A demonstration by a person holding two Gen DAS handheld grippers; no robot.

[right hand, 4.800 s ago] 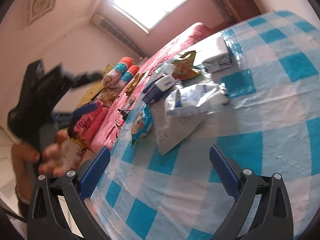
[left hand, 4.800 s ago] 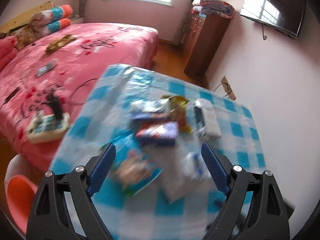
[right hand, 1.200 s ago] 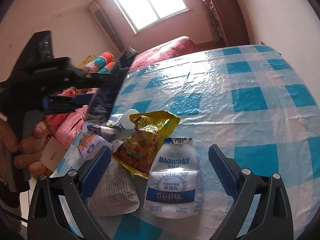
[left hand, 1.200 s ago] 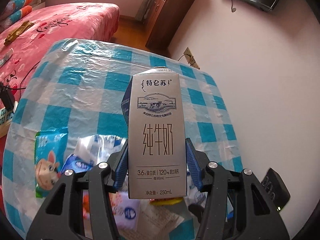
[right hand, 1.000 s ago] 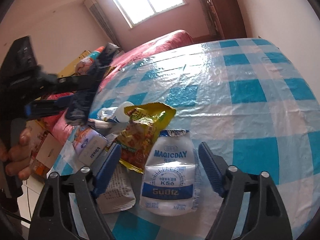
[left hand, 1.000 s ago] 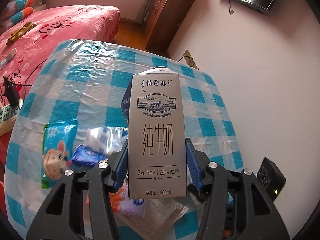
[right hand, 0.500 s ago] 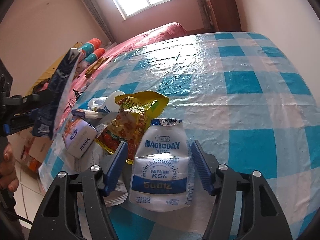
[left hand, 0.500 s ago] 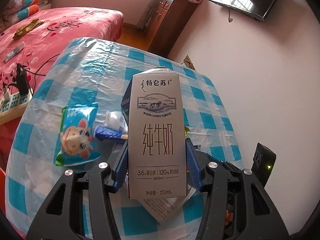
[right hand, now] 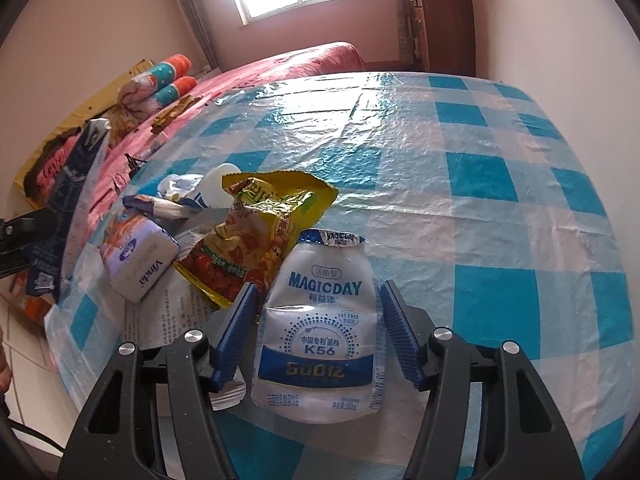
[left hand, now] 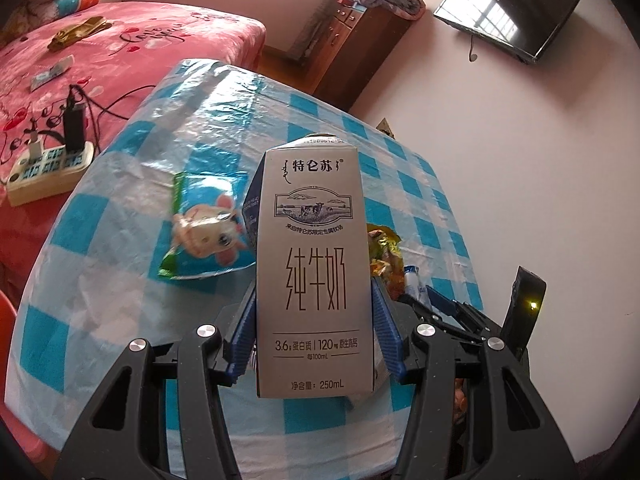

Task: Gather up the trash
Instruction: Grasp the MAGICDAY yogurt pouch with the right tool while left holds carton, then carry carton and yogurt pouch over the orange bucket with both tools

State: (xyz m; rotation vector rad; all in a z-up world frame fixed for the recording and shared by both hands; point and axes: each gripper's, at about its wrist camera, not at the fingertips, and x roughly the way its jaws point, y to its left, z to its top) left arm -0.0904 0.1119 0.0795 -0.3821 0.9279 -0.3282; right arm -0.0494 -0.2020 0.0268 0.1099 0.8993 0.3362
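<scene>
Left claw (left hand: 314, 334) grips an upright milk carton (left hand: 314, 264); only the right view shows the right claw (right hand: 318, 332) half-open, straddling a MAGICDAY yogurt pouch (right hand: 320, 332) flat on the tabletop (right hand: 460, 152).

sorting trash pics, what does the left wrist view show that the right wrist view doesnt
Only the left wrist view: the cow snack bag, a power strip on the bed, a wall TV.

Only the right wrist view: the Magicday pouch between open right tongs, a Vinda tissue pack.

Both: the milk carton clamped in the left tongs, the yellow snack bag, the checked table.
</scene>
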